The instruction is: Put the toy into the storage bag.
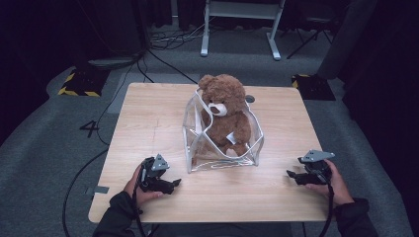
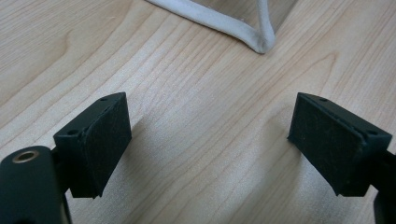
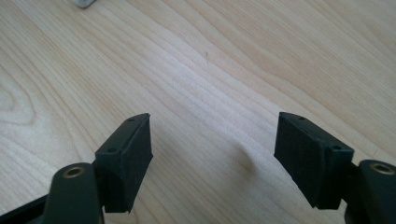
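From above, I see a light wooden counter (image 1: 148,128) with a brown teddy bear (image 1: 225,111) sitting upright near its middle, toward the far side. The bear sits inside a clear plastic bag (image 1: 197,148) with white trim, whose open top comes up around its body while its head rises above the rim.

My left hand-held gripper (image 1: 170,185) rests near the front left of the counter, just off the bag's near left corner, and points toward the right. In the left gripper view its two black jaws stand wide apart with nothing between them, only bare wood, and the bag's white corner seam (image 2: 254,39) lies just ahead.

My right hand-held gripper (image 1: 292,176) sits near the front right edge, well apart from the bag, pointing left. In the right gripper view its jaws are also spread wide and grip nothing.

Beyond the counter lies grey carpet (image 1: 44,133) with black cables (image 1: 89,168) running across it.
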The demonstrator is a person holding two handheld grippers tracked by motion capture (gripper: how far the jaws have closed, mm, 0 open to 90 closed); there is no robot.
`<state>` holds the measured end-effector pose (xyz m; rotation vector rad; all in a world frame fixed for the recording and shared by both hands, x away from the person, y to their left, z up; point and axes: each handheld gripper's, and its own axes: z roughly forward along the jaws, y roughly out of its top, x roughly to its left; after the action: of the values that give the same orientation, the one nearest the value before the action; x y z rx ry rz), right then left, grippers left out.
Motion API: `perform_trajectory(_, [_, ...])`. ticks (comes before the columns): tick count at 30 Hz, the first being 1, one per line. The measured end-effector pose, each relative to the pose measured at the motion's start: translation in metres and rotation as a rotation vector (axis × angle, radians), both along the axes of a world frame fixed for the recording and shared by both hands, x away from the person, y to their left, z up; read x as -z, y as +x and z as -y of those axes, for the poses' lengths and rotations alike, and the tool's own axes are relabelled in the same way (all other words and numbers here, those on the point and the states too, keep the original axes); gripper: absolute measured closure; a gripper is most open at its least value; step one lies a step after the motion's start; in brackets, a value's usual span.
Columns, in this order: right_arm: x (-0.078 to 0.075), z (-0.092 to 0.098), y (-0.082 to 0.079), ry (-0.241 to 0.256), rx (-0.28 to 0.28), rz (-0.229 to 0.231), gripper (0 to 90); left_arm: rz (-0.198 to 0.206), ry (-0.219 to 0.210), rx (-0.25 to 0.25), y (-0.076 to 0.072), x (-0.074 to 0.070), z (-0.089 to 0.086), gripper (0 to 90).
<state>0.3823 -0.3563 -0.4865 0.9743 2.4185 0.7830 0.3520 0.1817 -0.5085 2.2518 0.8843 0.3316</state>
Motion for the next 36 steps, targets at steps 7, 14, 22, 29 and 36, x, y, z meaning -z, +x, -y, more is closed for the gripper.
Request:
perform_trajectory(7, [0.007,0.011,-0.005,0.046,0.021,0.002,28.4,-0.001,0.000,0.000,0.000,0.000,0.000,13.1])
perform_trajectory(14, [0.015,0.027,-0.011,0.144,0.039,-0.001,27.3,-0.001,0.000,0.000,0.000,0.000,0.000,13.1])
perform_trajectory(22, [0.020,0.037,-0.019,0.186,0.045,0.021,23.1,0.000,0.000,-0.001,0.000,0.000,0.000,13.1])
perform_trajectory(29, [0.022,0.042,-0.023,0.209,0.054,0.007,21.8,-0.001,-0.004,-0.008,0.000,0.000,0.000,13.1])
perform_trajectory(36, [0.022,0.042,-0.023,0.209,0.056,0.007,21.3,0.000,-0.003,-0.007,0.000,0.000,0.000,13.1])
